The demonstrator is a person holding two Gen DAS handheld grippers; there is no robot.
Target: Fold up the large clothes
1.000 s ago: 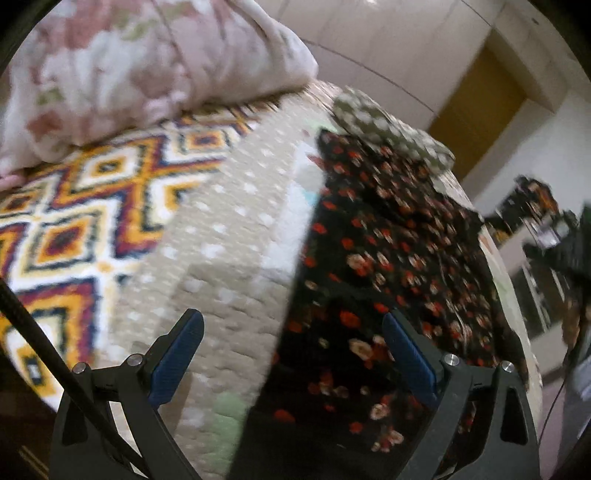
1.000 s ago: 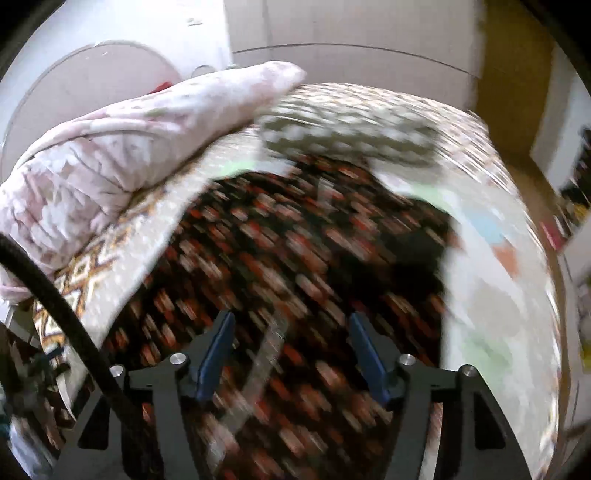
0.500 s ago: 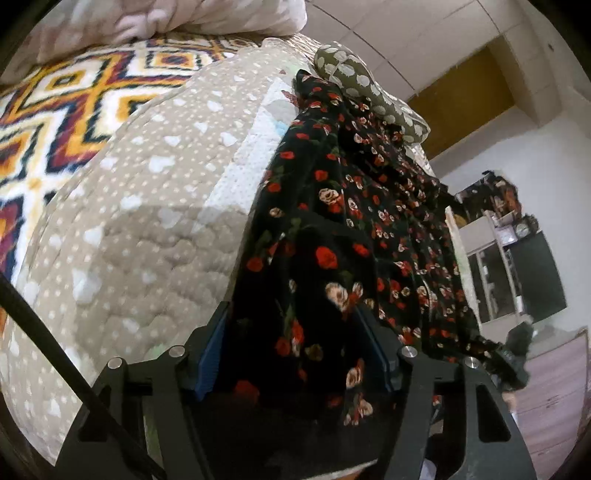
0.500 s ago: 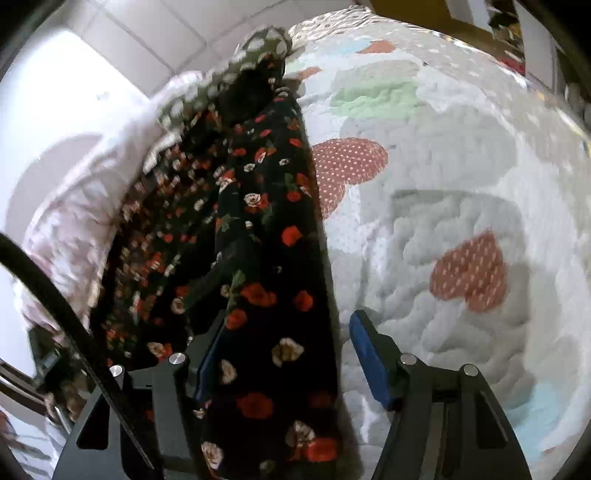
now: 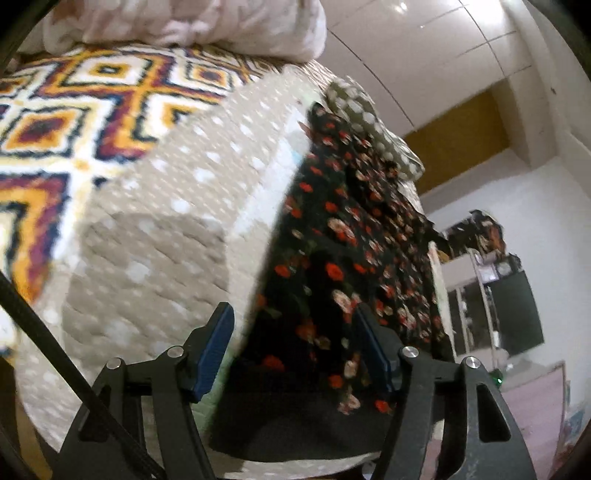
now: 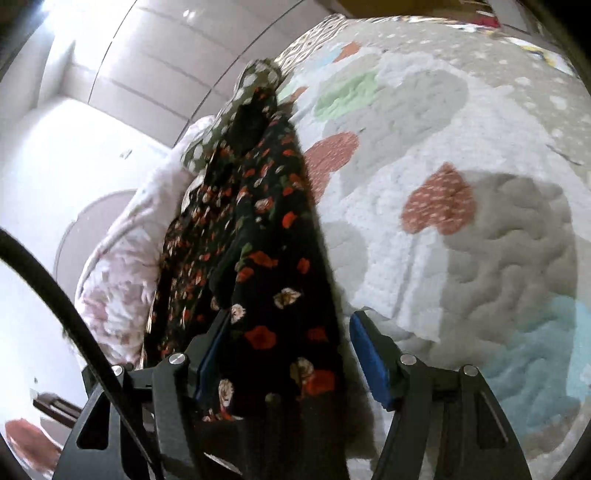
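A black garment with red and cream flowers (image 5: 343,236) lies spread lengthwise on the quilted bed cover (image 5: 159,236). It also shows in the right wrist view (image 6: 266,236). My left gripper (image 5: 295,343) is open, its blue pads on either side of the garment's near left edge. My right gripper (image 6: 291,354) is open, its pads astride the garment's near right edge, with cloth lying between the fingers. Neither gripper pinches the cloth.
A pink floral duvet (image 5: 177,22) is bunched at the head of the bed, by a diamond-patterned blanket (image 5: 74,103). A green polka-dot cloth (image 5: 373,125) lies beyond the garment. The quilt with hearts (image 6: 439,206) stretches to the right. Room furniture (image 5: 495,295) stands past the bed.
Both grippers have dropped from above the bed to the garment's near end, one at each side edge. The left gripper's jaws have narrowed since a second ago.
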